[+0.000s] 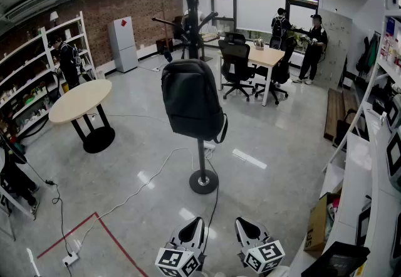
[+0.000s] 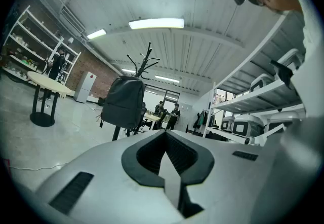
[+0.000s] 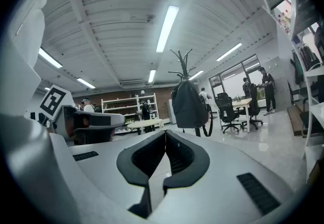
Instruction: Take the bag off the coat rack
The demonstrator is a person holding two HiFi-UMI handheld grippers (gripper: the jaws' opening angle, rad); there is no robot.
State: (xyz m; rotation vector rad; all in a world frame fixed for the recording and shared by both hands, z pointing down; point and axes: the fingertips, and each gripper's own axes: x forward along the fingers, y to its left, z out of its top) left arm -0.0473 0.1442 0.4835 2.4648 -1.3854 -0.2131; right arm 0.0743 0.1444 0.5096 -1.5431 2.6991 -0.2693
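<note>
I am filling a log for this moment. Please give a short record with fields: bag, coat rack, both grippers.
bag: dark backpack, hanging on the coat rack
coat rack: upright, on a round base
left gripper: shut, empty, well short of the bag
right gripper: shut, empty, well short of the bag
task: bag not yet taken

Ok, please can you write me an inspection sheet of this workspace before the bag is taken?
Surface: glossy grey floor, red tape line lower left.
Job's things: black bag hangs on coat rack, untouched.
Clutter: cardboard box by right shelves.
Grippers: left gripper and right gripper shut, empty, apart from bag.
Cables: white cable crosses floor toward power strip.
Surroundings: round table, desk, chairs, people at back.
</note>
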